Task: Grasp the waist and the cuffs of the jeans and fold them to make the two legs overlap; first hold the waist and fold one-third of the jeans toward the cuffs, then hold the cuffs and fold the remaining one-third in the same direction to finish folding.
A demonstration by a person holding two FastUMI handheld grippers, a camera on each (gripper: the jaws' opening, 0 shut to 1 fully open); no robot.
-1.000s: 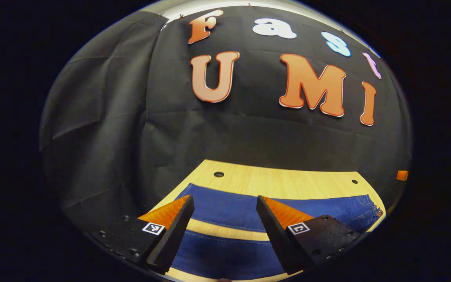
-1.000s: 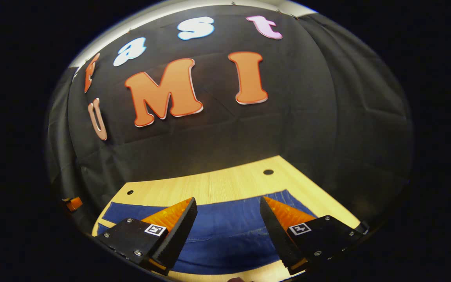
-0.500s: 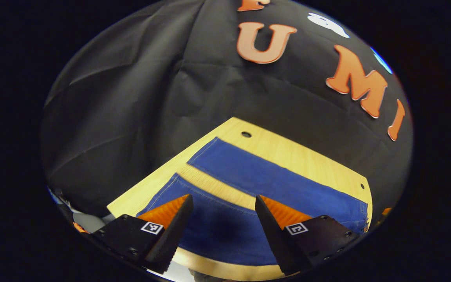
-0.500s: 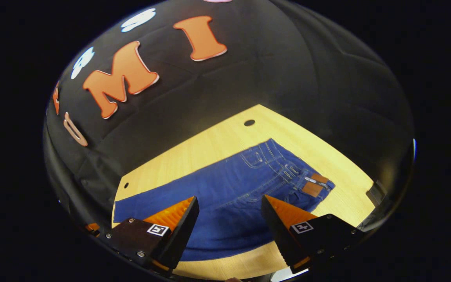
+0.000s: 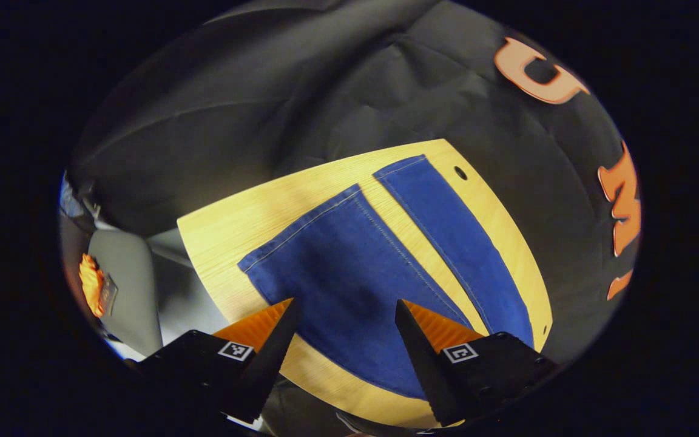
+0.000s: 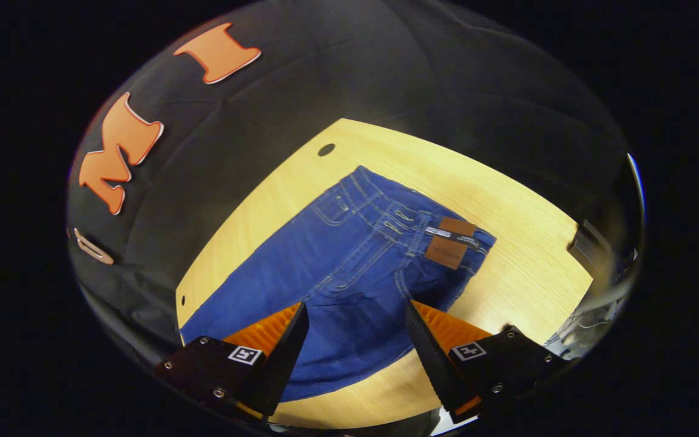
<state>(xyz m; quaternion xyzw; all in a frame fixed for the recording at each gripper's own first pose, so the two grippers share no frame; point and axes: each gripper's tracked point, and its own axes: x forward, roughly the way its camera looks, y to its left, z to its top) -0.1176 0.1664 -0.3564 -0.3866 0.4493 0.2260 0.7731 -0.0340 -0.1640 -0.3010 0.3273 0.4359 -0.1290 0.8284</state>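
Blue jeans lie flat on the wooden table, legs spread apart. In the left gripper view the two legs [image 5: 349, 267] run away from me, the near cuff [image 5: 301, 227] and the far cuff [image 5: 401, 165] at their ends. My left gripper [image 5: 344, 312] hovers open above the nearer leg, holding nothing. In the right gripper view the jeans' seat [image 6: 349, 261] and waist, with a brown patch [image 6: 449, 243], lie ahead. My right gripper [image 6: 355, 315] hangs open over the seat, with nothing between its fingers.
The light wooden table [image 5: 234, 212] has small round holes [image 5: 460, 173] near its corners; another hole [image 6: 326, 149] lies beyond the waist. Black cloth walls close in behind. A grey chair-like object [image 5: 125, 285] with an orange thing [image 5: 90, 284] stands off the table's left edge.
Both grippers have tilted down and swung outward: the left now looks along the legs toward the cuffs, the right toward the waist. Both stay open.
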